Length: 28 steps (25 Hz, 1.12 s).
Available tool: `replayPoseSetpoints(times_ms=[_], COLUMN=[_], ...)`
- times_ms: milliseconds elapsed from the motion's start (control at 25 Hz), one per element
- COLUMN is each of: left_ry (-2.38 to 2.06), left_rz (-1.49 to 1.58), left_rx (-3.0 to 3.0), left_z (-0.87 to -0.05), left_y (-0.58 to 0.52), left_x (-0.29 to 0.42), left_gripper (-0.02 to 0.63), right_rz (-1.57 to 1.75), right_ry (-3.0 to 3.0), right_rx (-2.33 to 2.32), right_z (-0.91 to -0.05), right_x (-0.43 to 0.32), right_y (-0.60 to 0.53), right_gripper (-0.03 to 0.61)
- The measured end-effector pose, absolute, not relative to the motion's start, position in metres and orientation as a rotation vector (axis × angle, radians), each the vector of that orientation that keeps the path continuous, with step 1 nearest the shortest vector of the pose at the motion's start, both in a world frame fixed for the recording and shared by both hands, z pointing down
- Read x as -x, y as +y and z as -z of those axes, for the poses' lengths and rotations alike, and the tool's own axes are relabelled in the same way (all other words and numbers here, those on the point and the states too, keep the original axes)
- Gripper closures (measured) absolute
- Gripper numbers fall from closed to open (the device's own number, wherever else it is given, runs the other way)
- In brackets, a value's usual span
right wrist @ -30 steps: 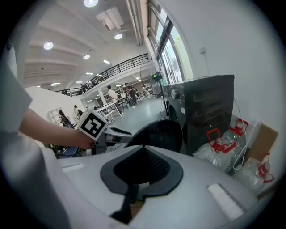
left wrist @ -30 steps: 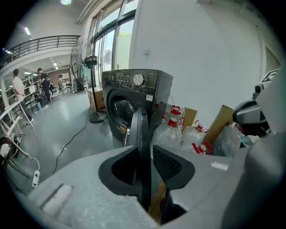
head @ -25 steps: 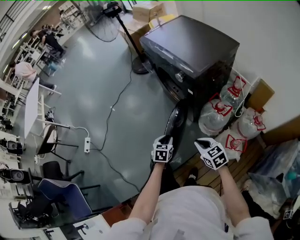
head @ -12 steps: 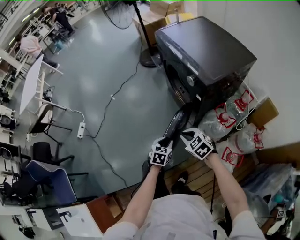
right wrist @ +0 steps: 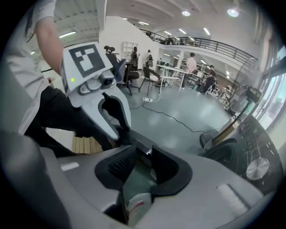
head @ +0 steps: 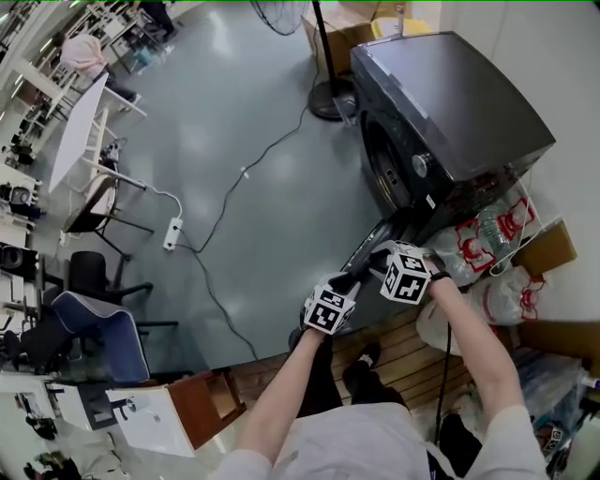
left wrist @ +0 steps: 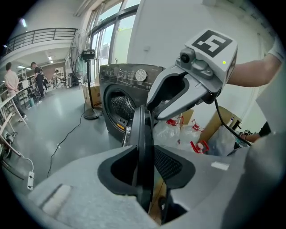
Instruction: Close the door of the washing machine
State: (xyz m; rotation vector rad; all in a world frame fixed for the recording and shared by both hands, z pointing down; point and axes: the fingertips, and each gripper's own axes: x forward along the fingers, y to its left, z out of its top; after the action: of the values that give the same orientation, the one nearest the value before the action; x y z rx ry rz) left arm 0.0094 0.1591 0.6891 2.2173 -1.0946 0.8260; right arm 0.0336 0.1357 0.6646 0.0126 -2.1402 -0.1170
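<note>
Black and seen edge-on, the washing-machine door point(left wrist: 142, 134) stands open, swung out from the front of the dark grey front-loading washing machine point(head: 459, 103) toward our feet. Our left gripper point(head: 349, 281) is clamped on the door's rim, with one pad on each face. Our right gripper point(right wrist: 143, 163) sits just beside it on the same rim. Its jaws have just been opening and stand apart, with the door's edge and greenish glass in the gap and the pads not pressing. The drum opening point(head: 384, 169) is uncovered, and a round knob point(head: 420, 166) sits on the panel above it.

Large water bottles point(head: 478, 248) in clear bags crowd the machine's side, near the open door on its wall side, and a cardboard box point(head: 548, 248) leans behind them. We stand on a wooden slatted platform point(head: 412, 352).

On the machine's far side is a pedestal fan point(head: 328, 98), with more cardboard boxes point(head: 347, 28) behind it. A cable point(head: 253, 173) trails across the glossy grey-green floor point(head: 234, 94) to a white power strip point(head: 173, 234). Well apart from us are a blue chair point(head: 98, 333) and a white table point(head: 75, 131).

The white wall point(head: 572, 66) backs the machine. The hall has tall windows point(left wrist: 105, 40), a mezzanine railing point(right wrist: 201, 42) and people at desks in the distance.

The cubes on both grippers carry black-and-white square markers. The red print on the bottle bags is too small for us to read.
</note>
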Motion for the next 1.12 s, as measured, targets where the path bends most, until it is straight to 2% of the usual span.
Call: replayPoseSetpoints(times_ms=[120,280,440,520,1120], left_ry=[-1.086,-1.097,-1.099,-1.103,-1.076], left_rz=[-0.818,-0.826,-0.804,-0.801,-0.811], left_rx=[-2.219,-2.213,-2.189,-2.186,-2.115], left_z=[-0.689,-0.692,-0.69,-0.69,-0.69], left_y=[0.155,0.148,0.139,0.136,0.121], left_x=[-0.003,0.009,0.014,0.018,0.044], left_gripper=[0.492,0.492,0.491,0.491,0.478], right_rz=[0.176,0.322,0.431,0.43,0.307], right_ry=[-2.115,-2.046,-1.987,-1.978,-1.951], right_rx=[0.112,0.179,0.215,0.233,0.205], right_z=[-0.672,-0.683,-0.691,-0.692,-0.7], right_x=[-0.031,-0.027,-0.023,-0.018,0.007], right_y=[0.139,0.128,0.11,0.104,0.09], right_gripper=[0.425,0.405,0.411,0.437,0.402])
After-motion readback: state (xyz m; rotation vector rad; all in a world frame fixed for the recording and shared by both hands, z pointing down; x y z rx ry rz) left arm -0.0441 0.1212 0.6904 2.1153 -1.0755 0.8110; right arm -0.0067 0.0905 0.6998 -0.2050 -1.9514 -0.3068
